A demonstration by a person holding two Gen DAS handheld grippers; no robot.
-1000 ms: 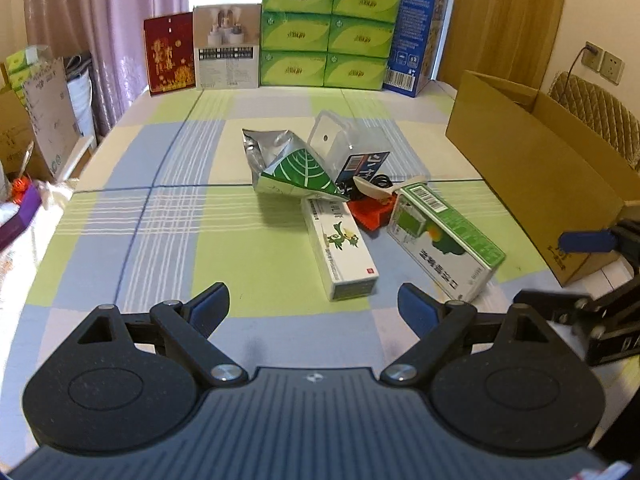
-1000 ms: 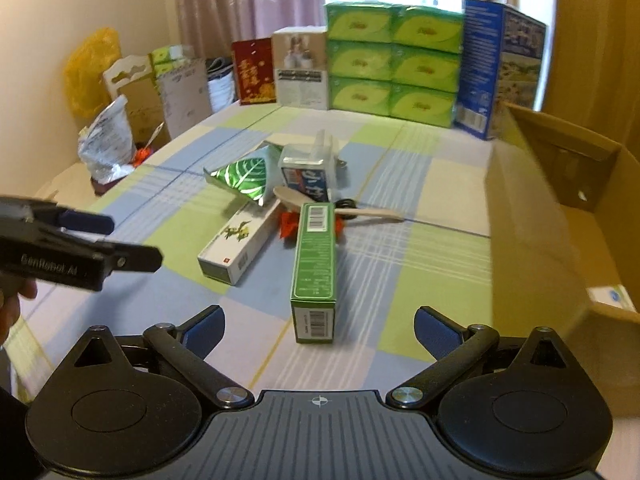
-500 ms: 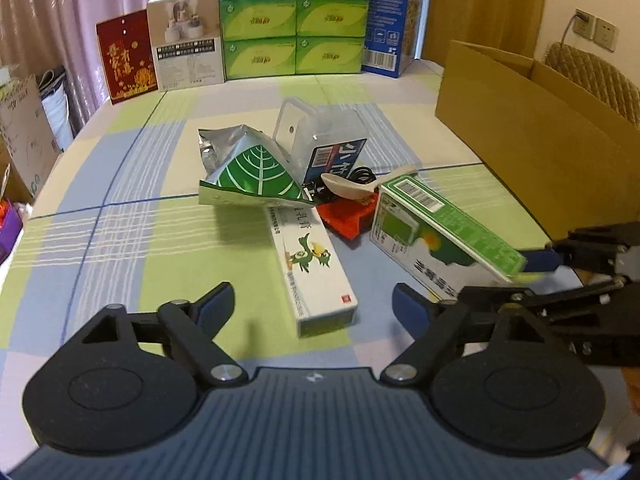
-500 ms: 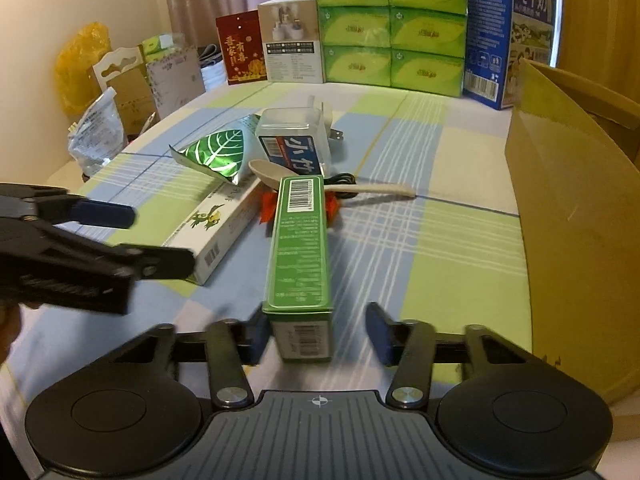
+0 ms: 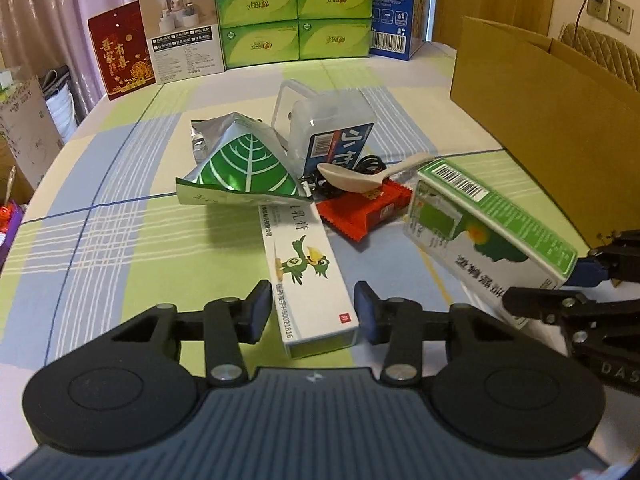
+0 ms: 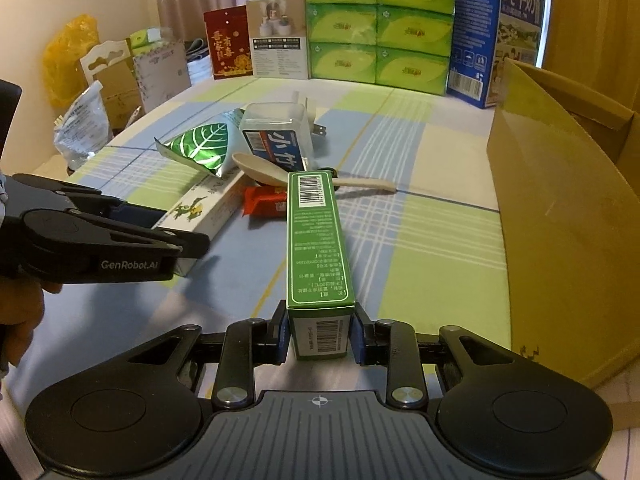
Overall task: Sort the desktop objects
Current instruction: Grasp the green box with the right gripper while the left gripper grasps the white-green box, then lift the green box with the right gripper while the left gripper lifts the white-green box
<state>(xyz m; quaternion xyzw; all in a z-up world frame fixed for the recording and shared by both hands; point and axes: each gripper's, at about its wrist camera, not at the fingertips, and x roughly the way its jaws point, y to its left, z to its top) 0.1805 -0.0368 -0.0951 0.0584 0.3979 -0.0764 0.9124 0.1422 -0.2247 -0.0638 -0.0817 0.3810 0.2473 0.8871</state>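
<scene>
Sorting barely begun: my right gripper (image 6: 319, 332) clamps the near end of the green box (image 6: 316, 240), my left gripper (image 5: 310, 312) straddles the white box (image 5: 306, 268) unclosed, and 4 more items wait at 12 o'clock beside the cardboard box (image 6: 560, 220).

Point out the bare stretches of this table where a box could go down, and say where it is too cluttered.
Free: the checked cloth left of the leaf pouch, and the strip between the green box and the cardboard carton. Crowded: the middle heap around the spoon, red packet and white box.
</scene>
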